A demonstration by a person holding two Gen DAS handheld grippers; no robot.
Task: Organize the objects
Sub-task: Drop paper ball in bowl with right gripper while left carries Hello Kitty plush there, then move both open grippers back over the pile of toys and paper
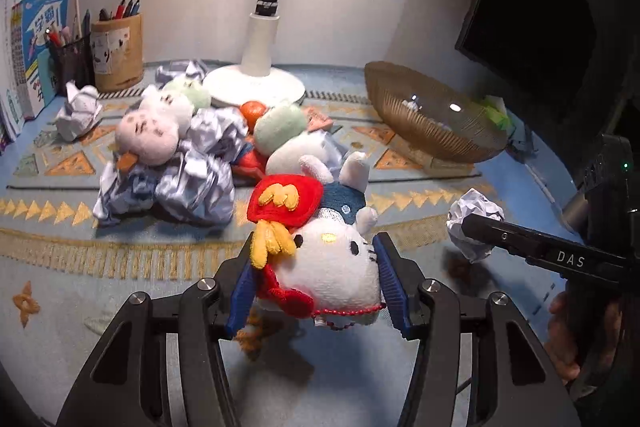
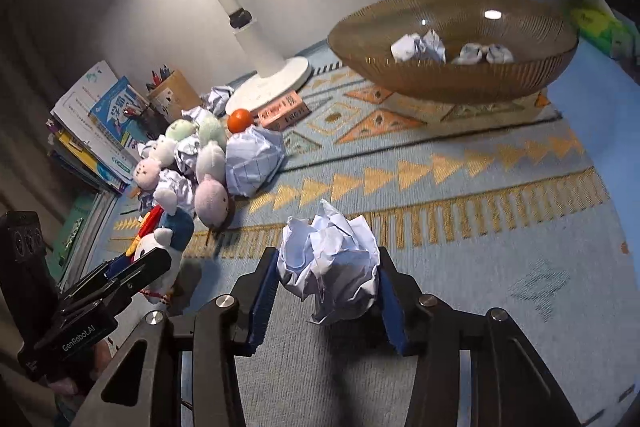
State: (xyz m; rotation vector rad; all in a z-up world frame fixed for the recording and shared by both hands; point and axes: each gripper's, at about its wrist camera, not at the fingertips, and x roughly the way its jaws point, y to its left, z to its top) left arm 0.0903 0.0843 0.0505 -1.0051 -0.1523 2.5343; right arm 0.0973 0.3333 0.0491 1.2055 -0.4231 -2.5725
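Left gripper (image 1: 316, 279) clamps white cat plush toy (image 1: 332, 267); right gripper (image 2: 328, 291) clamps crumpled white paper ball (image 2: 332, 267), likely bound for amber ribbed bowl (image 2: 452, 79), upper right.

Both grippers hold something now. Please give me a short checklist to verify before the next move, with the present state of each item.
1. Left gripper shut on cat plush: ok.
2. Right gripper shut on paper ball: ok.
3. Paper ball lifted off the mat: cannot tell.
4. Amber bowl has room; only a few paper balls inside: ok.
5. Mat between paper ball and bowl free of objects: ok.
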